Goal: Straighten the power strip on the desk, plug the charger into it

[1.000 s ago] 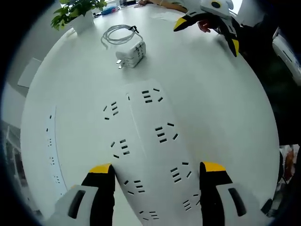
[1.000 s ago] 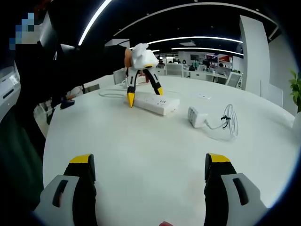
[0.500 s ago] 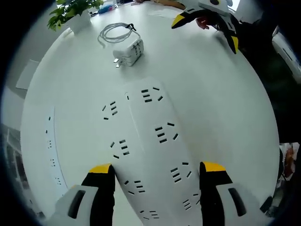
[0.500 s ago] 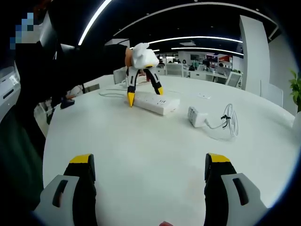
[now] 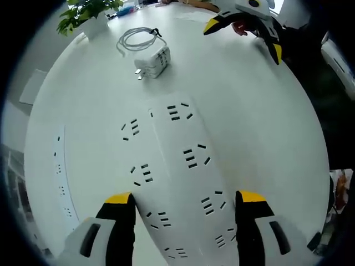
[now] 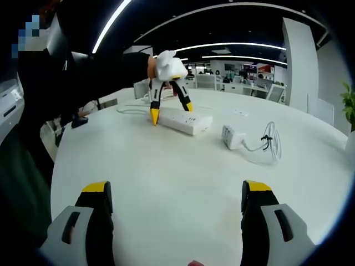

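Currently my left tongs (image 5: 182, 200) point straight down, spread wide astride the power strip (image 5: 186, 166); right tongs (image 6: 181, 197) level, released, over bare surface (image 6: 183, 166); charger (image 5: 152, 61) untouched.

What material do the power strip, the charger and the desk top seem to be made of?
Power strip: probably white plastic, smooth and matte, with moulded dark socket slots.
Charger: likely glossy white plastic; metal prongs and a coiled white cable, perhaps rubbery.
Desk top: smooth white surface with soft sheen; laminate or painted, I cannot tell.
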The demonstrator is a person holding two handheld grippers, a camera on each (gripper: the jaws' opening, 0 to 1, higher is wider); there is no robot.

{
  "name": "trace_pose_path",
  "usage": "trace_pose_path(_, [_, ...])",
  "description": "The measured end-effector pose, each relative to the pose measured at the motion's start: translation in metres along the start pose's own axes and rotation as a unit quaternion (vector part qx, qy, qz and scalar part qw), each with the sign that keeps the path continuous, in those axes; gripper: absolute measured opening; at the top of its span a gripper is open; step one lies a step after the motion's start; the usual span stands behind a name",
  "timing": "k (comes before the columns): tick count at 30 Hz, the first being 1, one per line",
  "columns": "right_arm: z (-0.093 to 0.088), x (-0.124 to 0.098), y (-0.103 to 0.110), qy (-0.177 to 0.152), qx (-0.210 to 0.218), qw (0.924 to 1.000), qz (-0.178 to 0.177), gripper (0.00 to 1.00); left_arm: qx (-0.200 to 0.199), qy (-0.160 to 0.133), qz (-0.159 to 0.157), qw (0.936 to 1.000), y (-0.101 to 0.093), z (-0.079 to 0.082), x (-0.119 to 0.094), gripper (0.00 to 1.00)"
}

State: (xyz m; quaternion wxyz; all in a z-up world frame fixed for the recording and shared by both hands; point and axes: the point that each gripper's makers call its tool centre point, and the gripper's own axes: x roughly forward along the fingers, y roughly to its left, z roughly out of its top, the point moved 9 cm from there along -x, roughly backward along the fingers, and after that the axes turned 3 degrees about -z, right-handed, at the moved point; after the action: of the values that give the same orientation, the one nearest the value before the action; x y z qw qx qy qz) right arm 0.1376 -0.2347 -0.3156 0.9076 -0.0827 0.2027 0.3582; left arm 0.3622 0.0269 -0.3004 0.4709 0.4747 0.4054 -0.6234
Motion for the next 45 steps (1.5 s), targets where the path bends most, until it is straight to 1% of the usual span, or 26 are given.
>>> trace_pose_path(10, [-0.001, -0.001, 0.000, 0.001, 0.001, 1.0000, 0.001, 0.97, -0.009, -0.007, 0.001, 0.9999, -0.002, -0.002, 0.000, 0.76])
trace_pose_path(12, [-0.001, -0.001, 0.001, 0.001, 0.001, 1.0000, 0.001, 0.97, -0.013, -0.010, 0.001, 0.9999, -0.002, -0.002, 0.000, 0.77])
trace_pose_path(13, [-0.001, -0.001, 0.001, 0.001, 0.001, 1.0000, 0.001, 0.97, -0.022, -0.015, -0.002, 0.9996, -0.004, -0.002, 0.001, 0.80])
trace_pose_path(15, [-0.001, -0.001, 0.001, 0.001, 0.002, 1.0000, 0.001, 0.97, -0.037, -0.018, -0.004, 0.9992, -0.004, -0.003, 0.001, 0.89])
trace_pose_path(17, [-0.002, -0.001, 0.002, 0.002, 0.002, 1.0000, 0.001, 0.97, -0.040, -0.018, 0.000, 0.9990, -0.003, -0.006, 0.003, 0.99])
trace_pose_path(18, [-0.002, -0.001, 0.002, 0.001, 0.002, 1.0000, 0.002, 0.97, -0.046, -0.020, -0.005, 0.9987, -0.005, -0.008, 0.003, 1.00])
trace_pose_path(20, [-0.002, 0.000, 0.003, 0.001, 0.002, 1.0000, 0.003, 0.97, -0.043, -0.029, 0.005, 0.9987, -0.004, -0.009, 0.001, 1.00])
trace_pose_path(25, [-0.001, 0.000, 0.005, 0.001, 0.001, 1.0000, 0.005, 0.97, -0.053, -0.055, 0.008, 0.9970, -0.003, -0.011, -0.005, 1.00])
trace_pose_path(34, [0.000, -0.001, 0.008, -0.001, -0.001, 1.0000, 0.005, 0.97, -0.065, -0.085, 0.027, 0.9939, -0.003, -0.016, -0.012, 1.00])
trace_pose_path(37, [0.000, -0.001, 0.009, -0.001, -0.001, 1.0000, 0.006, 0.97, -0.066, -0.109, 0.038, 0.9911, -0.007, -0.017, -0.014, 1.00])
trace_pose_path(39, [0.000, -0.001, 0.010, -0.001, -0.001, 1.0000, 0.007, 0.97, -0.069, -0.129, 0.049, 0.9880, -0.008, -0.018, -0.018, 1.00])
trace_pose_path(45, [0.001, -0.003, 0.011, -0.004, -0.002, 1.0000, 0.006, 0.97, -0.082, -0.167, 0.068, 0.9801, -0.017, -0.026, -0.022, 1.00])
